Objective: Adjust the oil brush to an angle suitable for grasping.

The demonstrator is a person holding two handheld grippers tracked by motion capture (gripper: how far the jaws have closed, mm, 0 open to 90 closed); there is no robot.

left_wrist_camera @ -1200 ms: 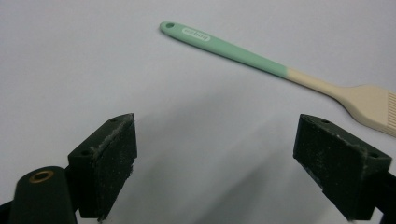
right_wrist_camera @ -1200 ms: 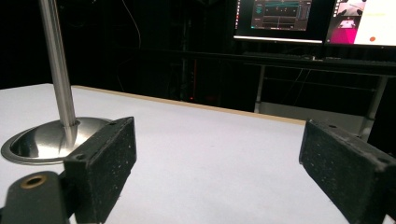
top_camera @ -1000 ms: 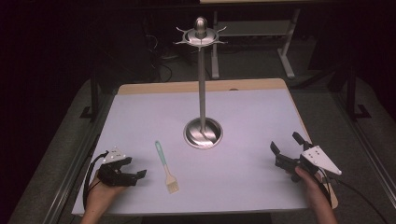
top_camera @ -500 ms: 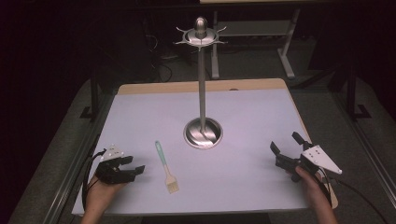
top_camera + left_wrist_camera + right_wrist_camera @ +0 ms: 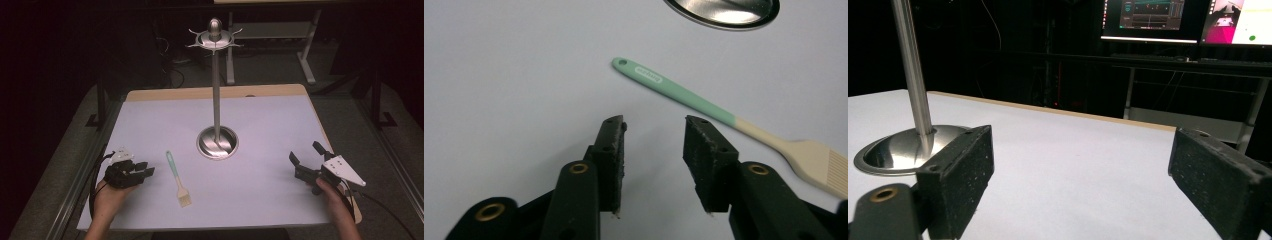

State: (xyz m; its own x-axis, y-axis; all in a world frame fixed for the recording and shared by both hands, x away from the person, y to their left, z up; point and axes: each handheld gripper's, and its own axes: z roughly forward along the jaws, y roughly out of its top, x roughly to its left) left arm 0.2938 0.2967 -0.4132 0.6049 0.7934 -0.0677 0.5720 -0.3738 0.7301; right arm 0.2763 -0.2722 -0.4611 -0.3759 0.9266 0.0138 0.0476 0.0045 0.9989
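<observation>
High view: the left gripper sits low over the near-left part of the desk, its jaws pointing toward the middle, and they have just been closing with nothing between them. They still stand apart on bare desk, so it grips nothing. Just beyond its tips, toward the centre, lies the pastry brush, flat on the surface, close to the gripper but not touching it.

The brush's long axis runs roughly away from the person: the green handle points toward the far side and the metal stand, the pale bristle end lies nearer the front edge. In the left gripper view the handle crosses slantwise ahead of the left gripper, so the jaws face its side rather than its end, which I judge suits a pinch across the handle once the gripper moves forward a little.

The right gripper rests well apart at the near-right corner, jaws spread wide and empty, with the stand's base between it and the brush. The left hand is plainly the nearer one.
</observation>
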